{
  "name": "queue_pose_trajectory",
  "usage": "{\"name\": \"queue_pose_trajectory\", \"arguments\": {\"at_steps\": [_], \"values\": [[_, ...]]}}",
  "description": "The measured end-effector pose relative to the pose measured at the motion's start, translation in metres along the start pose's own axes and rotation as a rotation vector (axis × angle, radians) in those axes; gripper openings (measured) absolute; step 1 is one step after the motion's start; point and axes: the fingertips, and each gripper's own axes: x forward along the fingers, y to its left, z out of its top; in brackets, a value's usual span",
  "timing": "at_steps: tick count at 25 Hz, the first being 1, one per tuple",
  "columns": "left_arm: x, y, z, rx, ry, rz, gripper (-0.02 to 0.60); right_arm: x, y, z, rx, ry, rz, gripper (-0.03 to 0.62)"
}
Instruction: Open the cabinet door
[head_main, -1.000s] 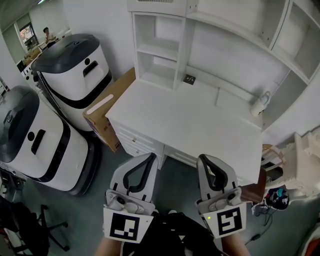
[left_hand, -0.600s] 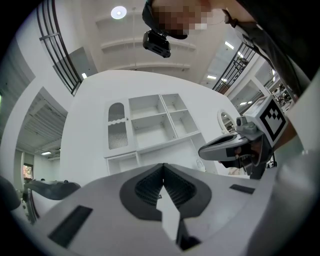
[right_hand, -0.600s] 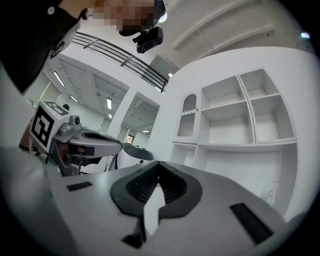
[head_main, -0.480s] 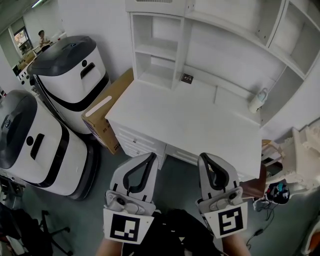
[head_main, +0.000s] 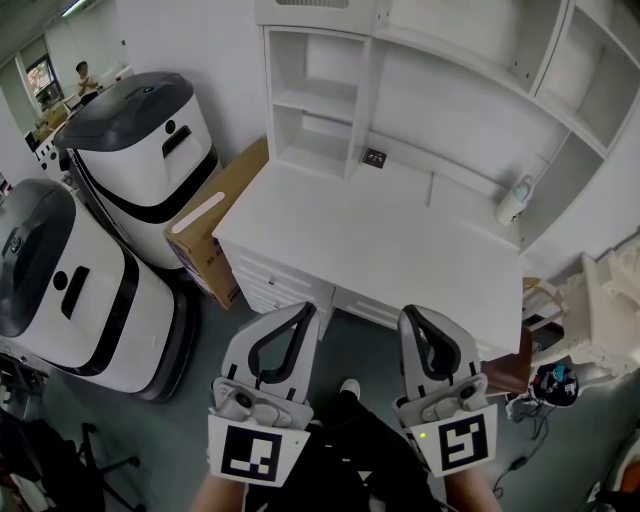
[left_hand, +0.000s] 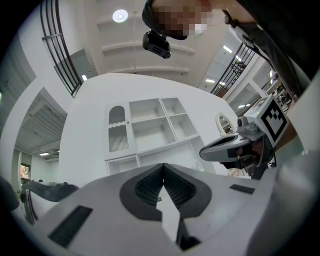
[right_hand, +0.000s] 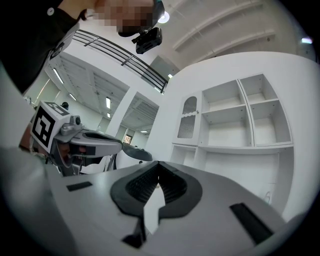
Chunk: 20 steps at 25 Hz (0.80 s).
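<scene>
A white desk (head_main: 380, 250) carries a white hutch with open shelves (head_main: 315, 110). The hutch's cabinet door, with an arched slatted panel (left_hand: 117, 131) (right_hand: 186, 120), is shut at the upper left of the hutch. My left gripper (head_main: 305, 312) and right gripper (head_main: 410, 315) hover side by side before the desk's front edge, well short of the door. Both are shut with nothing between their jaws. The left gripper view shows its jaws (left_hand: 163, 168) pressed together, and the right gripper view shows the same (right_hand: 159, 165).
Two large white-and-grey machines (head_main: 150, 140) (head_main: 70, 280) stand to the left, with a cardboard box (head_main: 215, 225) leaning between them and the desk. A small white bottle (head_main: 515, 205) sits at the desk's back right. Drawers (head_main: 270, 285) lie under the desktop. Clutter (head_main: 590, 320) fills the right.
Both grippers stay shut and hold almost the same place; the right one has edged slightly right. A shoe now shows on the floor between them.
</scene>
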Motion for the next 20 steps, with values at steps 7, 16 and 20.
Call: {"name": "queue_pose_trajectory", "arguments": {"at_steps": [7,16,20], "values": [[0.007,0.004,-0.002,0.001,-0.006,0.011,0.000,0.008,-0.003,-0.002,-0.006,-0.006,0.014,0.002],[0.040,0.016,-0.007,0.018,-0.002,0.043,0.000,0.040,-0.026,-0.009,0.002,-0.040,0.044,0.002],[0.061,0.020,-0.011,0.023,0.007,0.050,0.000,0.055,-0.043,-0.013,0.016,-0.055,0.048,0.002]]}}
